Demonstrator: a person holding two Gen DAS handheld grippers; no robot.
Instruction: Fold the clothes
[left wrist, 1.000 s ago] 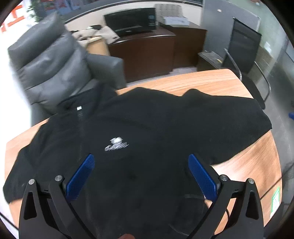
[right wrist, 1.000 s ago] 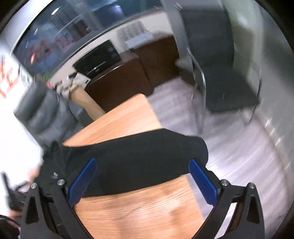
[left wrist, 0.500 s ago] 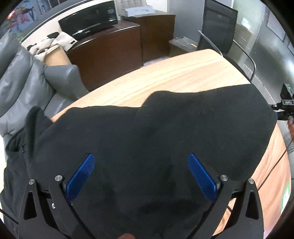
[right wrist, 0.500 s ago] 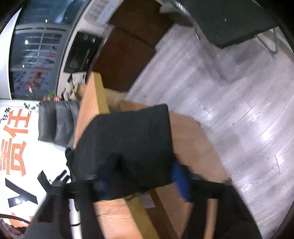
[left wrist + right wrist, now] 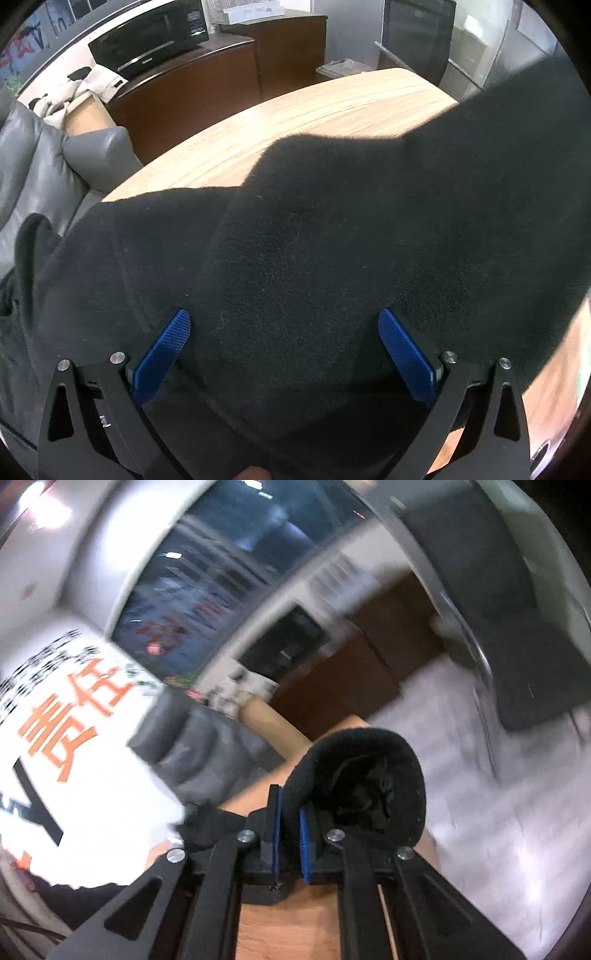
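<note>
Two views, left wrist first. Left claw [image 5: 283, 354] spread wide, blue pads [image 5: 161, 363] well apart, gripping nothing; black fleece garment [image 5: 314, 258] lying between and under the fingers. Garment draped over the near part of the wooden table [image 5: 332, 107], right side rising up past the frame edge, left edge bunched near the grey leather armchair [image 5: 40, 177]. Far half of the table bare wood. Behind: dark wood cabinet [image 5: 192, 85] with a black microwave [image 5: 147, 33] on top; small silver lettering on its door, too small to read. Cardboard box [image 5: 86, 116] beside the armchair, pale cloth heaped at its top. White boxes [image 5: 251, 9] stacked on the cabinet to the right, contents not visible. Black office chair [image 5: 417, 33] past the far table corner.

Right wrist view, heavily blurred. Right claw [image 5: 289, 840] closed nearly all the way, narrow gap, blue pads [image 5: 275, 834] pinching a fold of the same black fleece; cloth curls up into a rolled loop [image 5: 354, 771] just above the fingertips. Table [image 5: 288, 923] surface below. White wall poster [image 5: 70, 716] at left with large orange Chinese characters, reads "责任"; smaller black print above it unreadable. Armchair [image 5: 199, 753], cabinet and black chair [image 5: 517, 627] behind, smeared.
</note>
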